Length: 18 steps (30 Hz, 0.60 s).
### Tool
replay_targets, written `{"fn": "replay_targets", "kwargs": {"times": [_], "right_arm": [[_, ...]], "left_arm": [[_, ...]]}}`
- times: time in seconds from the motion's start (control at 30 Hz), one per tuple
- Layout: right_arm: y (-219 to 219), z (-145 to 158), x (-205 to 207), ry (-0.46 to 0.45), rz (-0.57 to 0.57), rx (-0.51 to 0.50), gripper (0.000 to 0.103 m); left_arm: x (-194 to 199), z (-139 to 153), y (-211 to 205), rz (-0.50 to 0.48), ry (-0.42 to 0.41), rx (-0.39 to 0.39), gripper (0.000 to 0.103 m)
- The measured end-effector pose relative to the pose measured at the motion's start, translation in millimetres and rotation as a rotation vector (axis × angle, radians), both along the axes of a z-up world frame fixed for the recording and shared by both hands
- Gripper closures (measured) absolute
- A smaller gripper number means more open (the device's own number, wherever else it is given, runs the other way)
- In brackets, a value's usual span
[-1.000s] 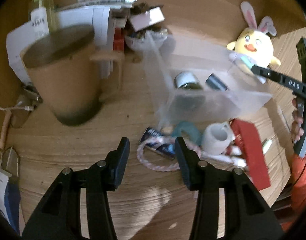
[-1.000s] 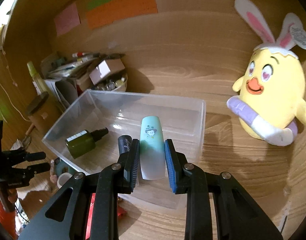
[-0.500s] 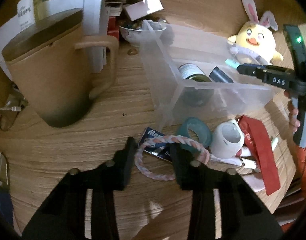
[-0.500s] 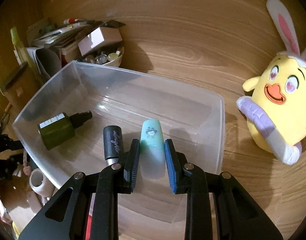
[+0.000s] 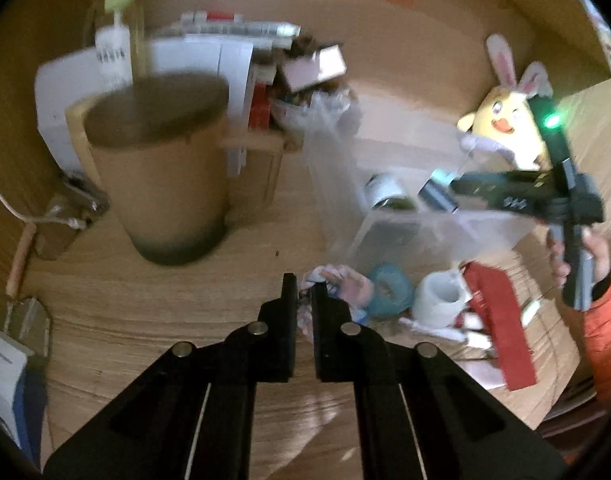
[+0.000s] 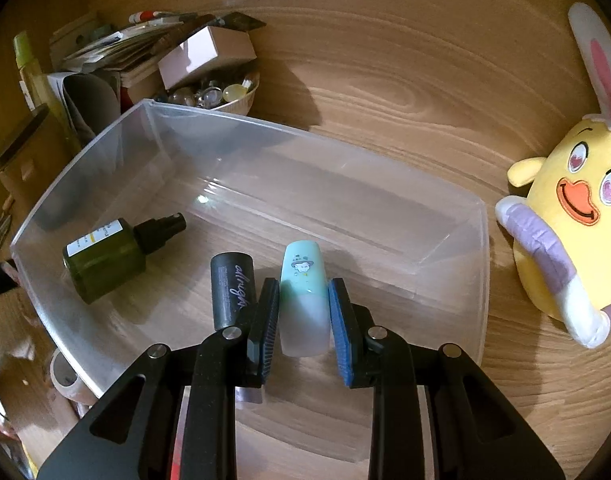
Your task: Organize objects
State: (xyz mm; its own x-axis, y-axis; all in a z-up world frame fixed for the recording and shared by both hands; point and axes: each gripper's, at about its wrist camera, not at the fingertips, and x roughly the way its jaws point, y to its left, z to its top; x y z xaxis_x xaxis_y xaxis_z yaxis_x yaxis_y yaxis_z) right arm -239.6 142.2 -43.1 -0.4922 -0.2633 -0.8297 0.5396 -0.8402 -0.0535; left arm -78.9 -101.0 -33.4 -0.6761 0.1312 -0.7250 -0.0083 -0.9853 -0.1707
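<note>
A: Bin point(image 6: 445, 216) first: one clear plastic tub, rectangular with rounded corners, sitting on the wood-grain bench point(image 6: 385, 80). What's in it?

B: Two things lie on its floor: one dark green spray bottle point(image 6: 105, 256) with a black pump top, on its side, and one matte black tube point(image 6: 229, 288) with script lettering. A third, one mint and frosted-white tube point(image 6: 305, 300) with a cartoon print, is squeezed between the blue ribbed pads of the right gripper point(image 6: 303, 312), low inside the bin and just beside the black tube

A: Outside the bin?

B: One tan mug point(image 5: 161, 168) with a dark lid and a squared handle, the biggest loose item. One yellow plush chick point(image 6: 565, 208) with rabbit ears, soft and rounded, on the bench near the bin's right end. One white bowl point(image 6: 241, 100) of glassy beads behind the bin, with one pinkish box point(image 6: 209, 56) resting on it

A: And the left gripper point(image 5: 303, 300)?

B: Its jaws have just been closing and now stand almost together, pinching one pink and white braided cord point(image 5: 345, 284); the view is blurred. Beside it on the bench are one teal ring of tape point(image 5: 389, 292), one white tape roll point(image 5: 441, 296) and one flat red strip point(image 5: 501, 328)
</note>
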Motion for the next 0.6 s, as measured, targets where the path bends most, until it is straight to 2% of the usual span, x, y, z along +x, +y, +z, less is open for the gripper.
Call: {"fn": "replay_targets", "kwargs": {"times": [0.27,0.47,0.53,0.6], "right_arm": [[5.1,6.1,5.6,-0.008,-0.006,-0.043,0.078],[18.7,28.6,31.9,0.043,-0.003,-0.104,0.064],[24.3,37.6,44.0,0.060,0.001,-0.136,0.053],[30.1,45.3,57.4,0.071,0.005,-0.167,0.050]], "left_arm": [[1.7,47.5,12.5,-0.017,0.116,0.026,0.098],[-5.3,65.8,20.6,-0.036,0.150,0.030,0.098],[-7.0,69.3,24.0,-0.038,0.158,0.024,0.098],[-10.2,74.2,28.5,-0.042,0.169,0.018,0.098]]}}
